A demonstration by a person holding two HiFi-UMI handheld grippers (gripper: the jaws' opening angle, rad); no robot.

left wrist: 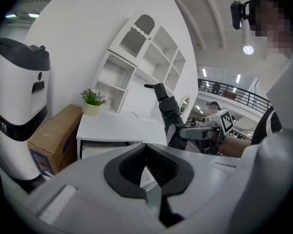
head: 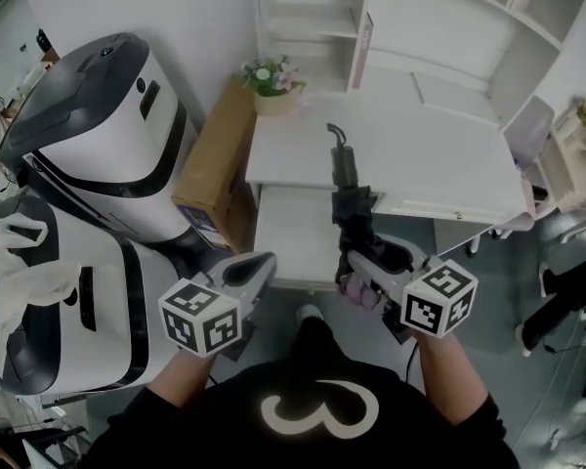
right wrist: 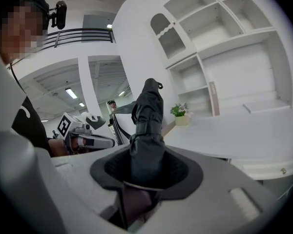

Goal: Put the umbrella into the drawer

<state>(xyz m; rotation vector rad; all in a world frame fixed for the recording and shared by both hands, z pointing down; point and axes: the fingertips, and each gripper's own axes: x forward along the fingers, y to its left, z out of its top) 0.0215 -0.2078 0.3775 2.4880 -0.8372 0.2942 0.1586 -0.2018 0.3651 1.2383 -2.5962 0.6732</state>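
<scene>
Closest to the head camera, the person's black shirt (head: pixel 313 413) is filling the bottom of the view, and both hands are reaching forward from it with their marker cubes facing up. The right gripper (head: pixel 371 257) is clamping its jaws on the lower end of a folded black umbrella (head: pixel 352 198). In the right gripper view the dark fabric is sitting squarely between the pads and rising away from them. The umbrella is tilting up over the near edge of the white desk (head: pixel 420 145), and its strap end is pointing toward the shelf unit (head: pixel 420 18). It is lying outside the white drawer (head: pixel 293 233) under the desk top (whether that drawer is pulled out cannot be told from here). The left gripper (head: pixel 257 267) is hovering just left of the umbrella and apart from it. Its jaw tips are meeting with nothing between them. A small flower pot (head: pixel 272 84) is standing on the desk's far left corner. A cardboard box (head: pixel 215 159) is leaning beside the desk, and a white-and-black machine (head: pixel 107 125) is standing further left.
</scene>
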